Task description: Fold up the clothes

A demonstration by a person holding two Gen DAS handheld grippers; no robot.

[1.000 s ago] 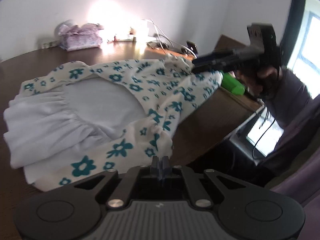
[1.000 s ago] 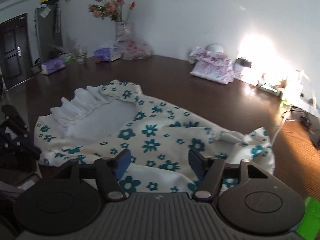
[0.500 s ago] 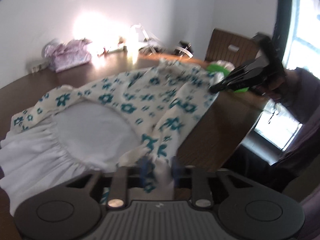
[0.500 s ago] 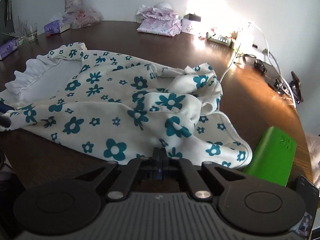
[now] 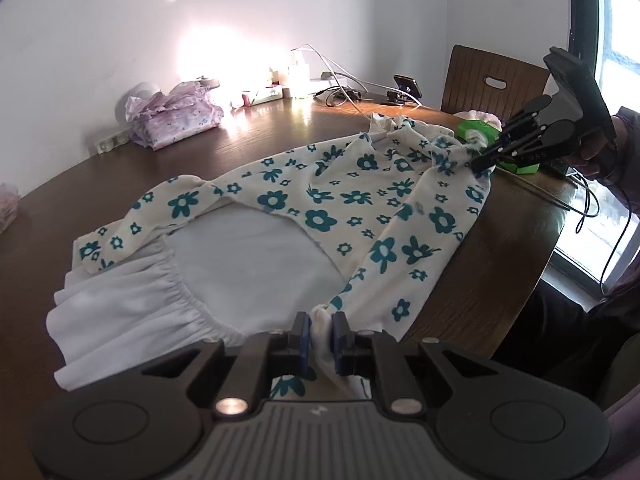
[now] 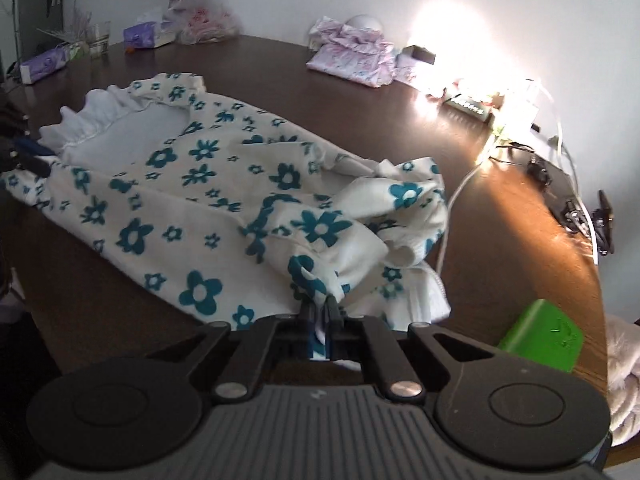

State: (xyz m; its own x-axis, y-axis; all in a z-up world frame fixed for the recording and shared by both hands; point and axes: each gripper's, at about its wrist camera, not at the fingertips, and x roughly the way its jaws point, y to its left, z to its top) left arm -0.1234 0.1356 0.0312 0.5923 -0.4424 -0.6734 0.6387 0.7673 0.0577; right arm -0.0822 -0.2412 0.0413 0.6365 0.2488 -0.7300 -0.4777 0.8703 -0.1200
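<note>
Dark wood fills both views: a worktop [image 5: 480, 280] with a white wall behind and clutter along its far edge. Across the near part lies the garment [image 5: 360, 200], cream with teal flowers and a white ruffled waist [image 5: 132, 304], stretched between the near edge and the right-hand corner by a green box [image 6: 540, 336].

Left hand-held gripper [image 5: 319, 338]: its jaws are closing on a pinch of white hem at the near edge, cloth plainly between the pads. Right hand-held gripper [image 6: 319, 316]: clenched on a bunched flowered fold at the other end — in the left view its tips bite the cloth just beside the box.

This looks light, limp and rather stretchy (a knit, I would judge), so it will sag wherever unsupported and drag on the wood instead of sliding cleanly. Seams, hems and the gathered waist should give the firmest hold; a single thin layer could slip out. The crumpled end near the right gripper probably needs pulling taut before any fold will lie flat.
</note>
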